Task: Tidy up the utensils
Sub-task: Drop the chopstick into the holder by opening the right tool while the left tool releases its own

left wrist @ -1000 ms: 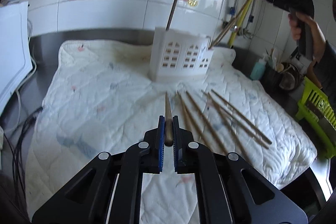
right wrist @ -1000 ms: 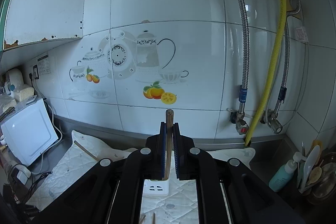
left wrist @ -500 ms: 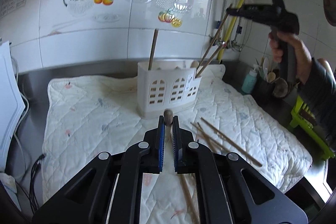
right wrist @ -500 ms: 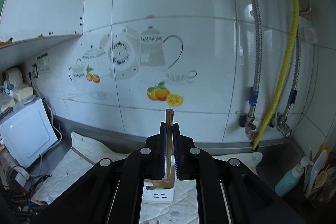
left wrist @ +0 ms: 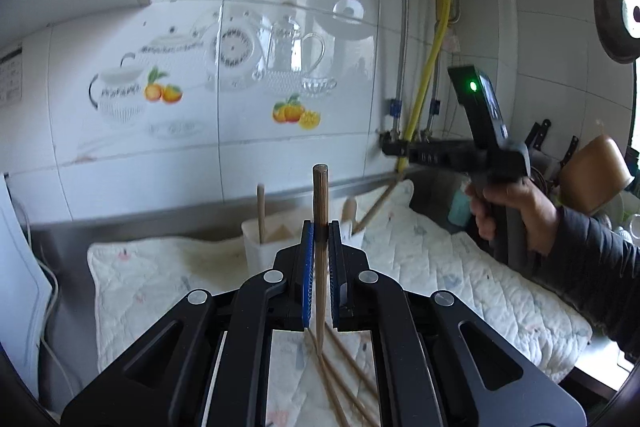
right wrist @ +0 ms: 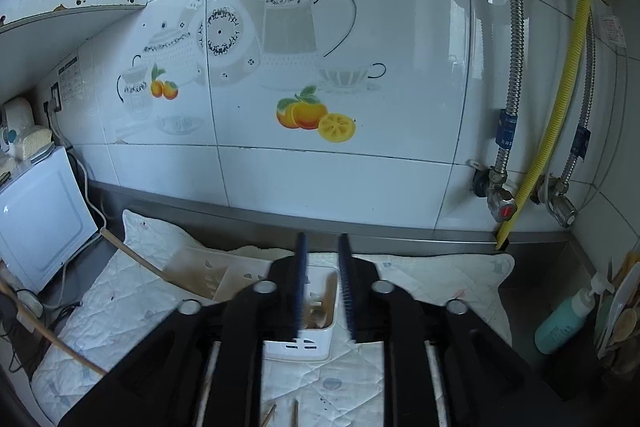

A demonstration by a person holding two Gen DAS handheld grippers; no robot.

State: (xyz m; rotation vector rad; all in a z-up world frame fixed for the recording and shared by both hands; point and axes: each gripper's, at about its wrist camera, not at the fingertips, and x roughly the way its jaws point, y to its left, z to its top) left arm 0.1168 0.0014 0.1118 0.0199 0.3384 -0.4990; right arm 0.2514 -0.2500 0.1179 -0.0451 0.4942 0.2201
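My left gripper (left wrist: 320, 229) is shut on a wooden chopstick (left wrist: 320, 203), held upright above the quilted mat (left wrist: 460, 267). The white utensil holder (left wrist: 272, 247) stands behind it with chopsticks leaning in it. Several loose chopsticks (left wrist: 344, 379) lie on the mat below my left gripper. My right gripper (right wrist: 323, 283) is open and empty just above the holder (right wrist: 304, 331), where a dropped chopstick (right wrist: 320, 311) rests in the right compartment. In the left wrist view the right gripper (left wrist: 404, 149) hovers at the right, over the holder.
A white appliance (right wrist: 36, 215) stands at the left. A teal bottle (right wrist: 564, 323) and a cup of spoons (right wrist: 624, 319) stand at the right. Gas pipes and a yellow hose (right wrist: 556, 87) run down the tiled wall. Cables hang at the mat's left edge.
My right gripper has opened and let its chopstick drop into the holder. My left gripper has lifted and tilted its chopstick upright, closer to the holder.
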